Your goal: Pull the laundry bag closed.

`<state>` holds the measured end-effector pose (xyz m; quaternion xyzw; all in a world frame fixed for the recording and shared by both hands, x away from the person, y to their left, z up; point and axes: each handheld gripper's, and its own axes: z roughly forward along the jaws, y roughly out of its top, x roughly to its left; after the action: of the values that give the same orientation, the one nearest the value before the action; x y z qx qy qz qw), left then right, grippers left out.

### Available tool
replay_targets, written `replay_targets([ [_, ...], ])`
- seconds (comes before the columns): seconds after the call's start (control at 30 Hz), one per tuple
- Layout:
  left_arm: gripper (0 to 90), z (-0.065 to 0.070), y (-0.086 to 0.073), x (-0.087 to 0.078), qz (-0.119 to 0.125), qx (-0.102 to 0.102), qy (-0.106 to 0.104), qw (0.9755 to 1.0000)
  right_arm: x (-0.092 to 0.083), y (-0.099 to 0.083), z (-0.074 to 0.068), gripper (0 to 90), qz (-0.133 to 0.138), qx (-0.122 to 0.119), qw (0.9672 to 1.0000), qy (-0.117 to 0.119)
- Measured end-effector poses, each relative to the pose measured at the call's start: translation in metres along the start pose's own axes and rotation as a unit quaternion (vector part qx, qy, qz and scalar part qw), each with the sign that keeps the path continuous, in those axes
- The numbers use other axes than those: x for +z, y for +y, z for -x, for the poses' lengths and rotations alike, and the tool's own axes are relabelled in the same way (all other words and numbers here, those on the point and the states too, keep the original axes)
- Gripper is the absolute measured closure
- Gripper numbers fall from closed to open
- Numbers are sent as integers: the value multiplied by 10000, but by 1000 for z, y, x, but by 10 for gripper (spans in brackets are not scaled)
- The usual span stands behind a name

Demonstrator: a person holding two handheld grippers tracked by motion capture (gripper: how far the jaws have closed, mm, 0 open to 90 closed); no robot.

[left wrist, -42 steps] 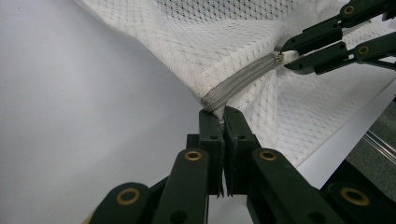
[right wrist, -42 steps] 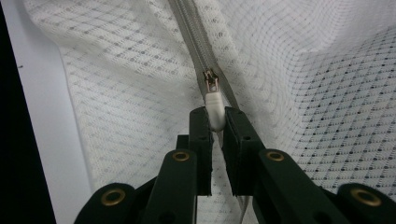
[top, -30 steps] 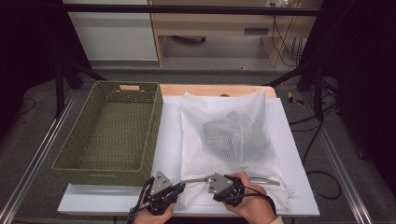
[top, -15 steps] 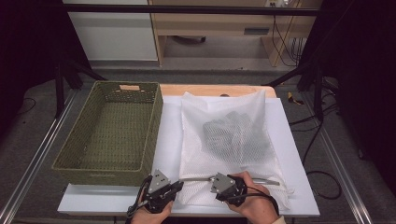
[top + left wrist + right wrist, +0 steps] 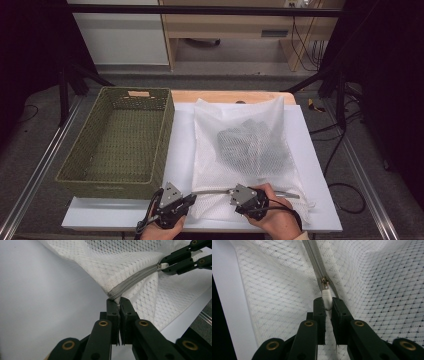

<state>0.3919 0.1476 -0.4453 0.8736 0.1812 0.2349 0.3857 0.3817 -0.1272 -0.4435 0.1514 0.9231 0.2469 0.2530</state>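
Pulling too hard, we could rip the white mesh laundry bag [image 5: 245,150], low and right on the white table [image 5: 320,150]. Our left gripper [image 5: 119,305] pinches its corner; our right gripper [image 5: 327,305] squeezes the white zipper tab [image 5: 326,296], which could slip. Farther left sits the green woven basket [image 5: 120,137].

A: Mesh laundry bag [image 5: 240,145]: white, diamond-net weave with small dark dots; grey zipper [image 5: 317,257], white pull tab [image 5: 326,298].

B: Contents?

A: Dark grey bundle [image 5: 252,145] inside. Wicker basket [image 5: 120,175] on the left: olive green, woven. Table board [image 5: 320,150]: plain white.
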Motion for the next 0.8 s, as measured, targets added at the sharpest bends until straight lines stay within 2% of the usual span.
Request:
replay_targets([
  [0.07, 878, -1, 0, 0, -6, 38, -10, 10000, 2, 0, -1, 822, -29, -17, 10000, 14],
  [0.2, 878, 0, -1, 1, -6, -20, -36, 10000, 3, 0, -2, 822, -78, -86, 9999, 15],
  [0.33, 879, -3, -1, 2, -22, 107, -59, 9999, 5, -2, -2, 822, -164, -184, 9997, 19],
  [0.5, 878, -4, -3, -2, -55, 50, 41, 10000, 3, -6, 0, 822, -175, -143, 9997, 10],
  [0.57, 878, -4, -5, 0, -59, 7, 39, 10000, 3, -7, 0, 822, -240, -163, 9995, -76],
  [0.67, 878, -5, -6, 1, -76, 55, 8, 10000, 5, -9, -1, 822, -342, -195, 9992, -108],
  [0.8, 878, -4, -6, 1, -75, 39, 35, 10000, 5, -11, 1, 821, -306, -147, 9994, -74],
])
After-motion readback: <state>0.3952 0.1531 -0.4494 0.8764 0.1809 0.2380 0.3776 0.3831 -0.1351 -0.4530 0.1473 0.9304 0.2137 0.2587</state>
